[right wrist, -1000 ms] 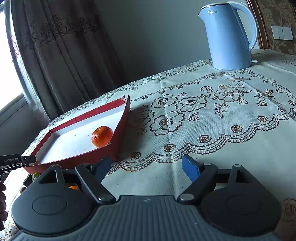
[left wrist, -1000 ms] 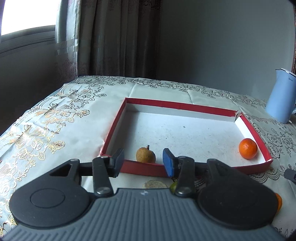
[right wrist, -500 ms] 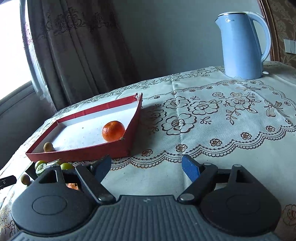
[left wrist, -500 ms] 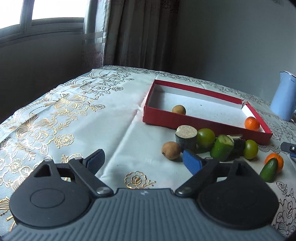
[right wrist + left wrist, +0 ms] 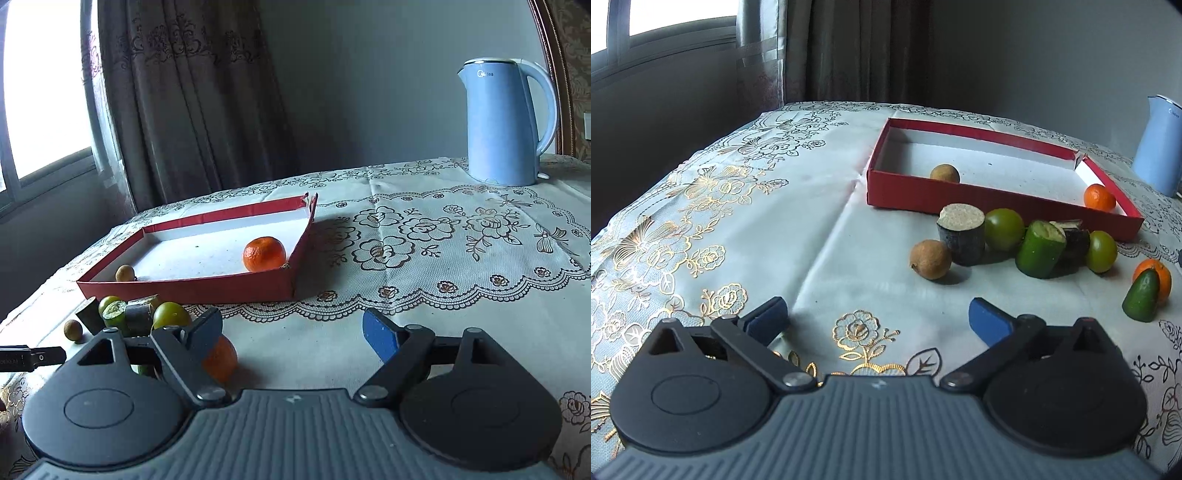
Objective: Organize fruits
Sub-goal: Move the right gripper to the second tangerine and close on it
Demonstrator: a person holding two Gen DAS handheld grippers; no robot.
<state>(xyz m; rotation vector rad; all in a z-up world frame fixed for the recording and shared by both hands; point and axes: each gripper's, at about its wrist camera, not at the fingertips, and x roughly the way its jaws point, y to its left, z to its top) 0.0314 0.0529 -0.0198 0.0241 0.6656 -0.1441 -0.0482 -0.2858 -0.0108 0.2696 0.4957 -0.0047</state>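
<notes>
Two mandarins are partly hidden from you: in the right wrist view one sits behind your right tool's left finger, and in the left wrist view it is half covered by a green cucumber tip at 3 o'clock. Both tools are released, jaws spread wide, gripping nothing; your left tool hovers over bare cloth. Ahead at 1 o'clock, the loose pieces crowd together: a brown longan, a dark cork-topped stump, a green fruit, a green cut cylinder, a dark chunk that is hard to identify, and a second green fruit. Behind them the red tray holds a longan near its front wall and a mandarin in its right corner. A blue kettle stands at 1 o'clock of the right tool, well apart. The surface lies open at 10 o'clock, its edge dropping off beyond.
</notes>
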